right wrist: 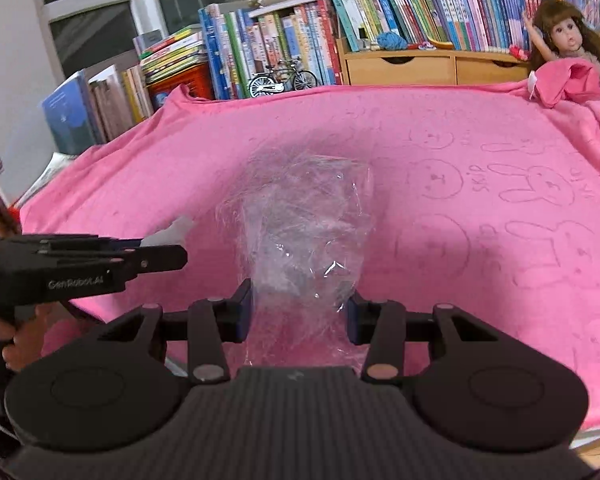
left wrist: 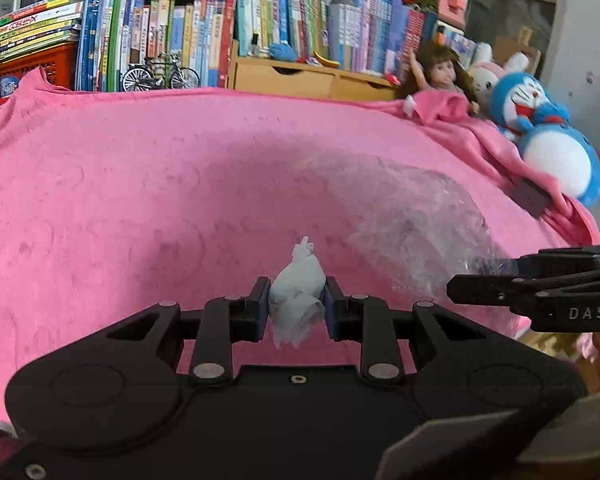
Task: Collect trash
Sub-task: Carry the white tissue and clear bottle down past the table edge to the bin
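We see the left hand-held gripper [left wrist: 296,306] clamping a tissue wad [left wrist: 298,290] beside the clear plastic bag [right wrist: 300,240], whose neck the right hand-held gripper [right wrist: 300,312] pinches above the pink blanket [right wrist: 480,140]; the slack opening may deflect the wad

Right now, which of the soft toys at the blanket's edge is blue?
The round blue plush cat, white-bellied, at the far right. The rabbit plush beside it is pink and white; the doll has brown hair.

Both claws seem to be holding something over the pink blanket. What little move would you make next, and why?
Probably carry the left gripper rightward toward the clear plastic bag and drop its wad in. It is shut on a crumpled white tissue, while the right gripper pinches the bag near its edge. Nothing else loose shows on the pink blanket. Whether the bag's mouth is open, I cannot tell.
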`<state>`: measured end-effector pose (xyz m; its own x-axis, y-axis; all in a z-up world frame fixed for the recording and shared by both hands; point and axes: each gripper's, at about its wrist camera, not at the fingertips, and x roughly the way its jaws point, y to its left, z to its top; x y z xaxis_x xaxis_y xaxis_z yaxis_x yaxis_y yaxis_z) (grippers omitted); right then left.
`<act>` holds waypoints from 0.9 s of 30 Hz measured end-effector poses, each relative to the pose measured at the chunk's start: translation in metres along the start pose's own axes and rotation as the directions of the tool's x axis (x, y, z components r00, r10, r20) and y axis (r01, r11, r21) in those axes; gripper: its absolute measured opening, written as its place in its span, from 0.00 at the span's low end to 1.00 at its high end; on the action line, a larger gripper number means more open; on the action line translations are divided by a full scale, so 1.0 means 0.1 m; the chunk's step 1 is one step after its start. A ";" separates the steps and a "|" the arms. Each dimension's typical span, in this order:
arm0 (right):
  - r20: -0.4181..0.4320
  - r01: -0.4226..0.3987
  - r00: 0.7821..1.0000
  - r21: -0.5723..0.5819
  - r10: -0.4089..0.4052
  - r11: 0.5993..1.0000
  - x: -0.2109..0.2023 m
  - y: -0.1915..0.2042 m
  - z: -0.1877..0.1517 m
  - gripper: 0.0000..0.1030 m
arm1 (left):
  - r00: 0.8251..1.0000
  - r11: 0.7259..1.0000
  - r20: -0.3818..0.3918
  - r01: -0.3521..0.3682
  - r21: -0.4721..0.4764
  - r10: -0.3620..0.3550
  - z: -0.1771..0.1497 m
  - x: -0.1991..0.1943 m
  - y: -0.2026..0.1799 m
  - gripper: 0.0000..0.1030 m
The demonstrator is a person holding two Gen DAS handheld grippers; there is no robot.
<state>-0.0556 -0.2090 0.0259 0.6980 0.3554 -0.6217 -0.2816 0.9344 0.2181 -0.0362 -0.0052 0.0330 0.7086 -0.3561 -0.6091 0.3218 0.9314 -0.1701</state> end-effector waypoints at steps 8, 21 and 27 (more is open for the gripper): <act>-0.053 -0.051 0.997 -0.018 0.050 0.999 -0.28 0.24 -0.40 0.47 | 0.996 0.998 -0.072 0.059 0.024 -0.057 -0.30 -0.15 -0.10 0.25; -0.200 -0.027 0.979 0.040 0.034 0.999 -0.27 0.29 -1.06 0.47 | 0.969 0.995 -0.245 0.056 0.086 -0.033 -0.80 0.00 -0.25 0.26; -0.283 -0.008 0.959 0.063 0.025 0.998 -0.11 0.31 -1.32 0.47 | 0.945 0.993 -0.328 0.047 0.106 -0.010 -1.09 0.15 -0.30 0.26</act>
<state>-0.1587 -0.1867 -0.0595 0.4757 0.3580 -0.8035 -0.2449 0.9312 0.2700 -0.1038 -0.0298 -0.0552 0.4604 -0.3207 -0.8278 0.4197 0.9003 -0.1154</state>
